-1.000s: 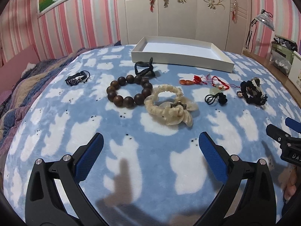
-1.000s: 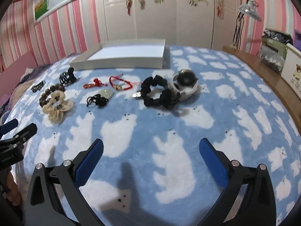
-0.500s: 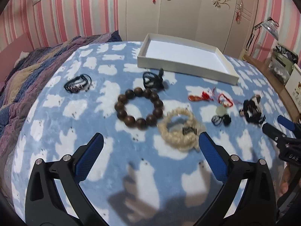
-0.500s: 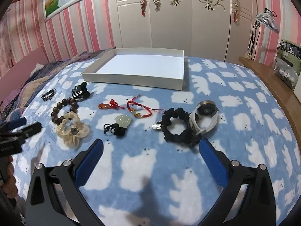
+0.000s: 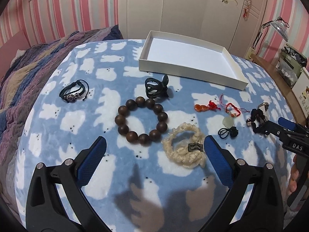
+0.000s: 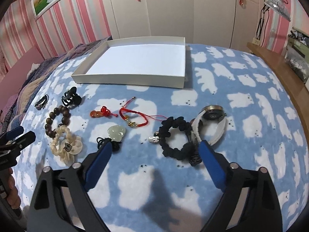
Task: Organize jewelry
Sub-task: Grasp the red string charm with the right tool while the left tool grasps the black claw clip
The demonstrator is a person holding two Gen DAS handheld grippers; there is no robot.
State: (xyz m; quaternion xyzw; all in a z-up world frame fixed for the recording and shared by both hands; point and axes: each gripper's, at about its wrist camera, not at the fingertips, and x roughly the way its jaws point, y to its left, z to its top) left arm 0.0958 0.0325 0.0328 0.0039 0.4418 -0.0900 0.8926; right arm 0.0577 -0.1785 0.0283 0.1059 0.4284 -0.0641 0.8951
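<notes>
Two matching black handheld grippers with blue finger pads

Left gripper [image 5: 153, 150] and right gripper [image 6: 155, 154] each have angular black arms, silver screws near the pad bases and textured blue pads [image 5: 92, 161]; white letters "DAS" mark the body at right edge.

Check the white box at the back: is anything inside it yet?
Nothing shows inside the white box: both views show a bare white floor. Only a thin strip behind its near wall is hidden. The jewelry lies on the blanket.

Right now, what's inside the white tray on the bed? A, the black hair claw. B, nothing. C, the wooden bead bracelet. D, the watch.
B: the white tray shows only its bare floor, while the wooden bead bracelet, watch and black hair claw all lie on the blanket in front of it.
</notes>
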